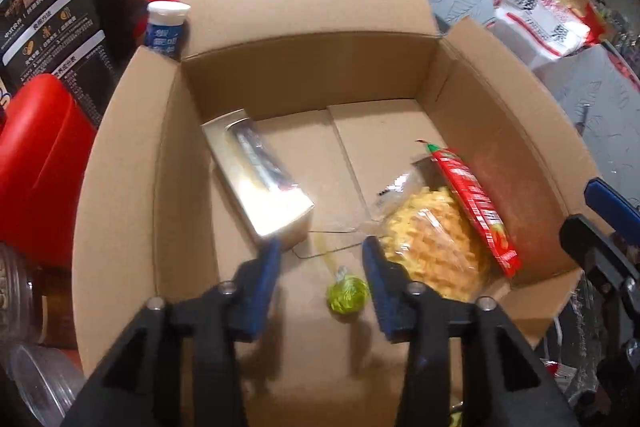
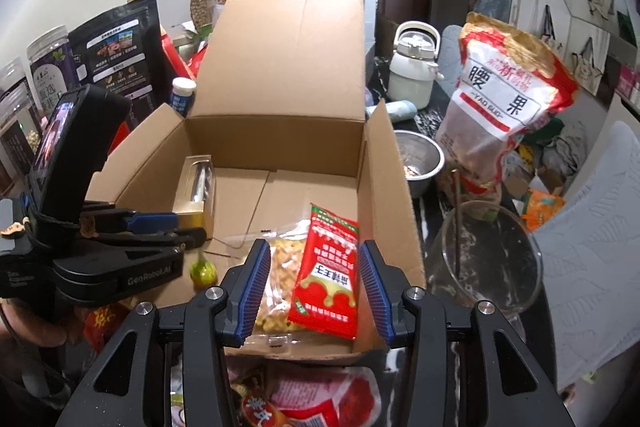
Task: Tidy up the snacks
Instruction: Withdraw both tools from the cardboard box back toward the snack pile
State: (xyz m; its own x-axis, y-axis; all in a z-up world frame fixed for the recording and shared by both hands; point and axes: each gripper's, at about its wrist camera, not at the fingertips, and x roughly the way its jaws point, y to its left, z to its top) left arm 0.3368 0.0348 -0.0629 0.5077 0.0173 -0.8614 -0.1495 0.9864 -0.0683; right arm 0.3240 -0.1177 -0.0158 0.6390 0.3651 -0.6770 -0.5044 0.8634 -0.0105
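Grippers: left gripper (image 1: 322, 259) spread wide and empty over the near edge of the cardboard box (image 1: 304, 67); right gripper (image 2: 311, 259) likewise spread, holding nothing.
Green candy (image 1: 347, 294): small twist-wrapped sweet by the box's near wall, between the left fingers but untouched.
Handling: likely light and crinkly; pinch its round body, not the twisted tail.
Right near corner: clear snack bag (image 1: 430, 239) with red sachet (image 2: 326, 277) on top, both soft and slippery.
Left wall: stiff gold window box (image 1: 258, 183).
Writing: cashew bag (image 2: 506, 95), outside the box's right wall, reads "YAO GUO"; gripper body reads "GenRobot.AI".
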